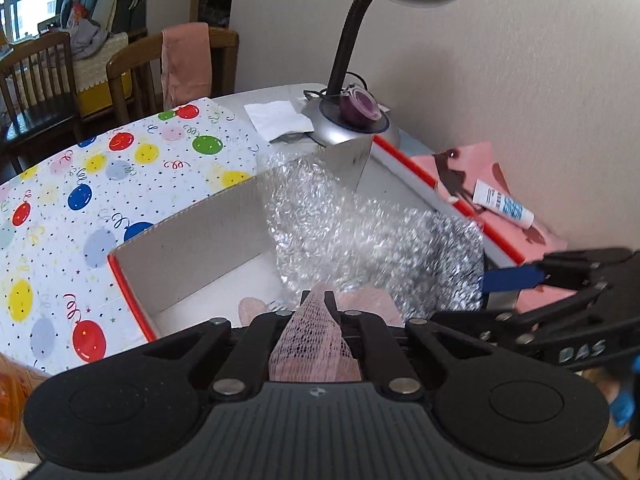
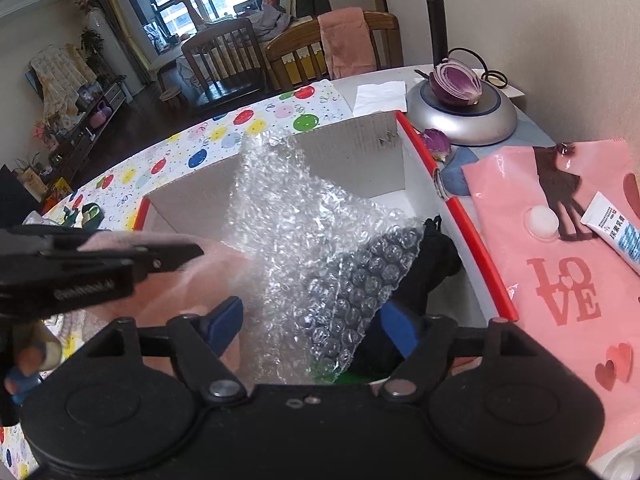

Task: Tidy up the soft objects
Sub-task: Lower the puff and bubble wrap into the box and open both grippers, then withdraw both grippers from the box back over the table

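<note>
A cardboard box (image 1: 192,232) with red edges lies open on the table, with a sheet of bubble wrap (image 1: 340,232) crumpled inside it. My left gripper (image 1: 318,300) is shut on a pink mesh cloth (image 1: 312,344) just above the box's near end. In the right wrist view my right gripper (image 2: 314,324) stands open over the box (image 2: 360,152). The bubble wrap (image 2: 304,232) lies loose between its blue pads (image 2: 228,320), over a black soft item (image 2: 432,264). The left gripper (image 2: 192,254) reaches in from the left with the pink cloth (image 2: 208,276).
A desk lamp base (image 2: 460,120) carrying a halved purple onion (image 2: 456,84) stands behind the box. To the right lie a pink "LOVE" bag (image 2: 560,280) and a white tube (image 2: 616,232). A balloon-print cloth (image 1: 80,200) covers the table on the left, and wooden chairs stand beyond it.
</note>
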Demonstrator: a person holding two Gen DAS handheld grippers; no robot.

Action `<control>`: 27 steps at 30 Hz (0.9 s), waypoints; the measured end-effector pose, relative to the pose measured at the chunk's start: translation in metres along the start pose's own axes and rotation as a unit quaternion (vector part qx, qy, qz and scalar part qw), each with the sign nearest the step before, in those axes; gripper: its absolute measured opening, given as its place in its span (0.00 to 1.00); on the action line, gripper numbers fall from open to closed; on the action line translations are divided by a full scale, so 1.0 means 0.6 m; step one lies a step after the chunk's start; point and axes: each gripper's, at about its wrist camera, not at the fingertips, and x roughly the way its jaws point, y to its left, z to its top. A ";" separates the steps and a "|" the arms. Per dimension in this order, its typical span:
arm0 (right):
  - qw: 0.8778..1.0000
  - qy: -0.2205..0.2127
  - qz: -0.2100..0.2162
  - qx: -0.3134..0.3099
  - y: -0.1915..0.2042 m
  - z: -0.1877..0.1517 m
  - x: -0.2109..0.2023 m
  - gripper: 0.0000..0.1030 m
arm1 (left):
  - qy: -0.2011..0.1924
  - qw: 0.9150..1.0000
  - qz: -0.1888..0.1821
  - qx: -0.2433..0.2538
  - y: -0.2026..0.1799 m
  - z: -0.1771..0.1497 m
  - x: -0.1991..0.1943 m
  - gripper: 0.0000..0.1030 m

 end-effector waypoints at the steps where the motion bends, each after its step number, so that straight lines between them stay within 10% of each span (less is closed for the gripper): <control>1: 1.000 0.000 0.000 0.000 0.001 0.000 -0.002 0.76 | 0.003 1.000 -0.002 0.005 0.000 -0.003 0.000 0.03; 16: 0.999 -0.035 -0.002 0.000 0.023 0.001 -0.071 0.83 | 0.004 0.999 -0.024 0.022 -0.005 -0.024 -0.044 0.08; 19: 0.998 -0.057 -0.007 0.008 0.028 -0.001 -0.097 0.85 | -0.006 0.999 -0.034 0.025 -0.003 -0.029 -0.059 0.45; 20: 0.998 -0.062 -0.008 0.011 0.031 0.000 -0.104 0.85 | -0.010 0.999 -0.036 0.025 -0.002 -0.029 -0.063 0.83; 21: 0.998 -0.067 -0.009 0.013 0.032 0.000 -0.110 0.85 | -0.015 0.999 -0.039 0.026 -0.002 -0.029 -0.067 0.93; 27: 0.995 -0.098 -0.007 0.027 0.054 -0.009 -0.151 0.85 | -0.051 0.997 -0.049 0.023 0.005 -0.037 -0.124 0.93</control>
